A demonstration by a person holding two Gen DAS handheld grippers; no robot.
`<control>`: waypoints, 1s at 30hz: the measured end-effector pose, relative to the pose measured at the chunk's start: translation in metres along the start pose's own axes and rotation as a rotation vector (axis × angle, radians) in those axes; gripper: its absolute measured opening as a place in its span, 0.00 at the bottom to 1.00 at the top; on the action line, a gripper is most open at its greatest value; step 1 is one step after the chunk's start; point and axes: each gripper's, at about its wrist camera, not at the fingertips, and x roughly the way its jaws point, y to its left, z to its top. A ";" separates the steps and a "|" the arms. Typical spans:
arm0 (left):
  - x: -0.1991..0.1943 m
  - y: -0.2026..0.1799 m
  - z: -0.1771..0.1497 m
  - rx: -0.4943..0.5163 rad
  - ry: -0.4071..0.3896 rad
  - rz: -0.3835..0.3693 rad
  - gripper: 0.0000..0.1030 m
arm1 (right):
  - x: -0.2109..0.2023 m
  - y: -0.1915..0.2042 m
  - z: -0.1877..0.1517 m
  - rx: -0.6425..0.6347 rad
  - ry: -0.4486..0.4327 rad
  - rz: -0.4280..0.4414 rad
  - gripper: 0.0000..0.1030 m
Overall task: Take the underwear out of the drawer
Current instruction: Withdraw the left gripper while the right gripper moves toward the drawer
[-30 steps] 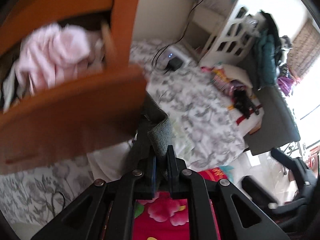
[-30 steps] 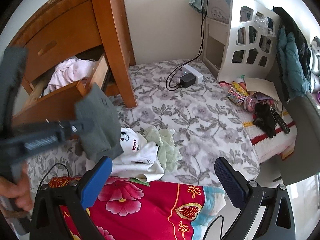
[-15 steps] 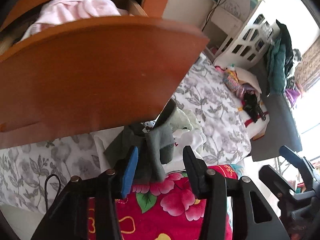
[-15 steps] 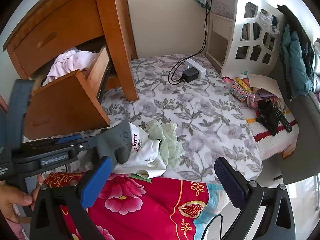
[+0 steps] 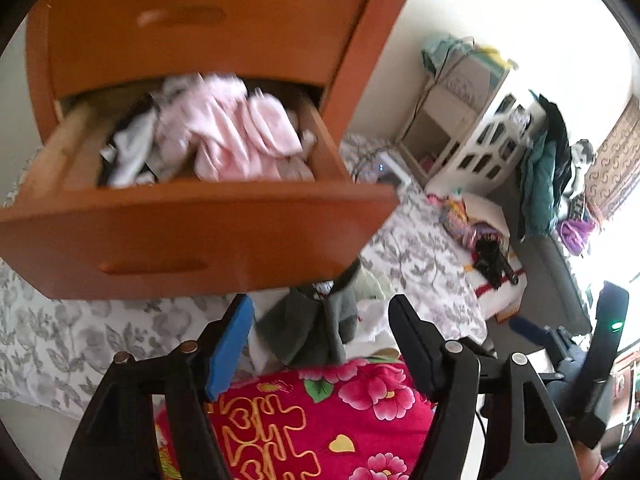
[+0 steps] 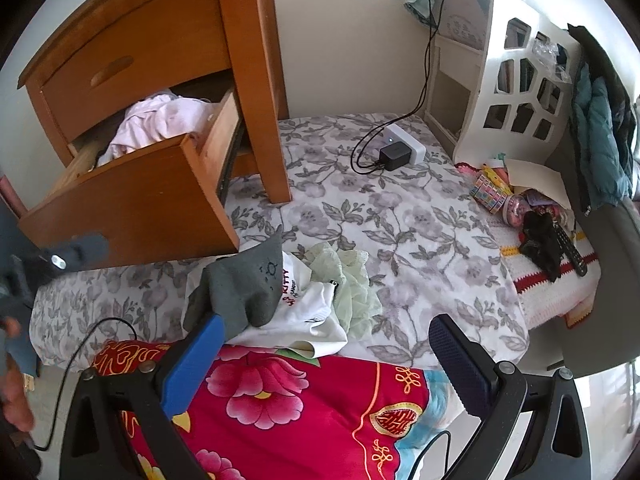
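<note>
Our left gripper (image 5: 320,320) opens its jaws, nothing between the pads, above the grey underwear (image 6: 244,288) lying on the bed's clothes pile; our right gripper (image 6: 324,344) waits wide beside the open drawer (image 5: 192,232), which holds more garments.

Floral-sheeted bed (image 6: 400,216) — carrying grey underwear (image 6: 244,284), white shirt (image 6: 308,312), red quilt (image 6: 288,400).
</note>
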 end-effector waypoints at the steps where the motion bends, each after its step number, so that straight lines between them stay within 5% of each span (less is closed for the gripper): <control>1: -0.007 0.003 0.002 -0.007 -0.016 0.010 0.69 | 0.000 0.001 0.000 -0.002 0.002 -0.001 1.00; 9: -0.050 0.032 0.010 -0.037 -0.152 0.153 0.94 | -0.010 0.021 0.001 -0.049 -0.016 0.019 1.00; 17: -0.078 0.059 0.010 -0.067 -0.247 0.269 0.96 | -0.016 0.043 0.002 -0.088 -0.026 0.045 1.00; 30: -0.096 0.076 0.007 -0.083 -0.289 0.279 0.97 | -0.041 0.058 0.029 -0.111 -0.066 0.069 1.00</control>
